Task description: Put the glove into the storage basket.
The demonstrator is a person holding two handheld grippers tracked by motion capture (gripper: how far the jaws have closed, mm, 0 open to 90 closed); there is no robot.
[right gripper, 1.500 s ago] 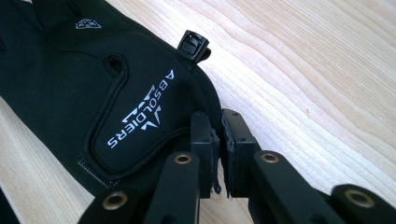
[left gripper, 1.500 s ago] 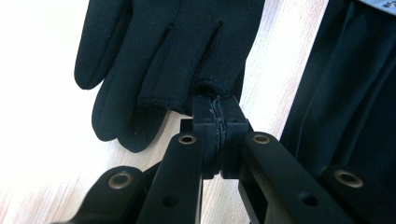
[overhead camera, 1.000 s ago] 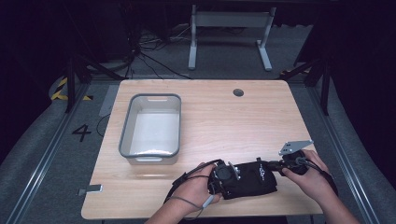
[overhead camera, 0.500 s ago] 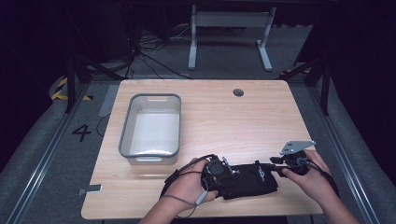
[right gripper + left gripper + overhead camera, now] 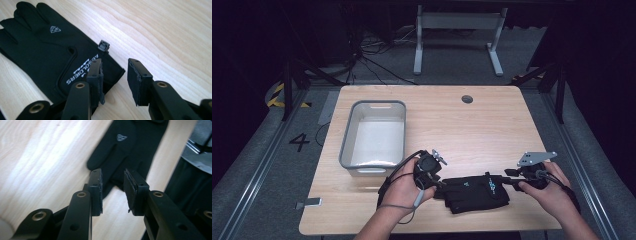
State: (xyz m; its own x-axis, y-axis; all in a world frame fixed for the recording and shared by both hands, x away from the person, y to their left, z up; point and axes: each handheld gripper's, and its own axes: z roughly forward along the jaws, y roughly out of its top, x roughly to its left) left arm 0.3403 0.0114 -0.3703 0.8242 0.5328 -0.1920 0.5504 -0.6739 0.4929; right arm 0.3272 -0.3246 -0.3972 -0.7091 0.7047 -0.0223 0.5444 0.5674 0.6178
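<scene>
Table: the wooden table [image 5: 492,125] carries everything, with a round cable hole [image 5: 467,99] out at 12 o'clock.
Bin: a grey plastic bin [image 5: 348,145] sits empty at about 10 o'clock from the table's middle, well apart from the right hand, near the left one.
Glove: the black glove [image 5: 477,190] lies flat at 6 o'clock, near the front edge, between the two hands; white lettering on the cuff, a small logo on the back, fingertips toward the left hand.
Left gripper: the left gripper [image 5: 113,188] hangs just over the glove's finger end, jaws apart and just opened, nothing pinched between the pads, fabric visible beyond the gap.
Right gripper: the right gripper [image 5: 115,80] is at the cuff end, at 3 o'clock of the glove, jaws just opened and standing apart; its left pad hangs over the cuff corner but presses nothing.
Clip: a small black clip [image 5: 103,46] sticks out from the cuff edge, at 12 o'clock from the right gripper's jaws.
Step in hand: I judge this a release, the glove just laid out flat and let go at both ends.
Next move: probably a fresh grip, or a lift toward the bin at 10 o'clock; that calls for pinching a thin edge, cuff or fingertips, low against the wood, without dragging the fabric into a fold.
</scene>
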